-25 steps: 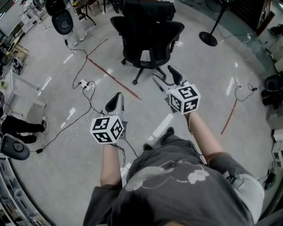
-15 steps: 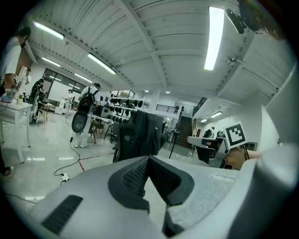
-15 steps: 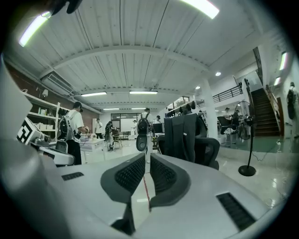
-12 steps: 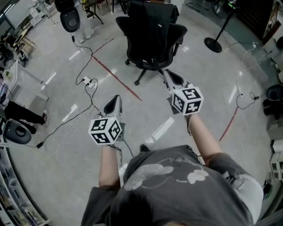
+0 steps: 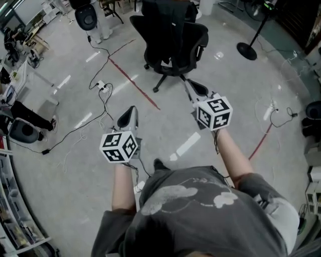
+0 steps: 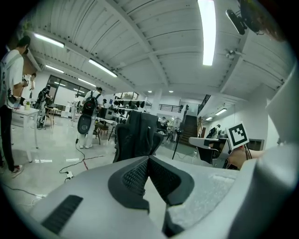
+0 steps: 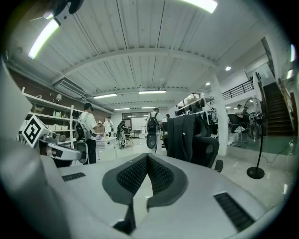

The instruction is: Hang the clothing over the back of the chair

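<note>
I see the clothing [image 7: 177, 140] draped over the back of the chair [image 7: 209, 150]. It is a dark, nearly black garment whose long axis runs upright, falling from the top of the backrest down toward the seat. In the left gripper view the same dark fabric [image 6: 140, 130] hangs in loose vertical folds over the chair [image 6: 122, 144]. In the head view the chair [image 5: 173, 47] stands on the floor [image 5: 225, 80] ahead of both grippers and well apart from them. There the clothing [image 5: 165, 10] is cut off by the top edge of the frame. Black cloth against a black chair makes its outline hard for me to trace, and I cannot tell what kind of garment it is or how far it hangs down the far side. The left gripper [image 5: 132, 110] has its jaws pressed together with nothing between them, and its own view shows the pads meeting. The right gripper [image 5: 193, 86] is likewise pressed together on nothing. A red line [image 5: 133, 83] and loose cables [image 5: 100, 100] cross the floor between me and the chair, and a black stand [image 5: 248, 47] sits to the chair's right.
</note>
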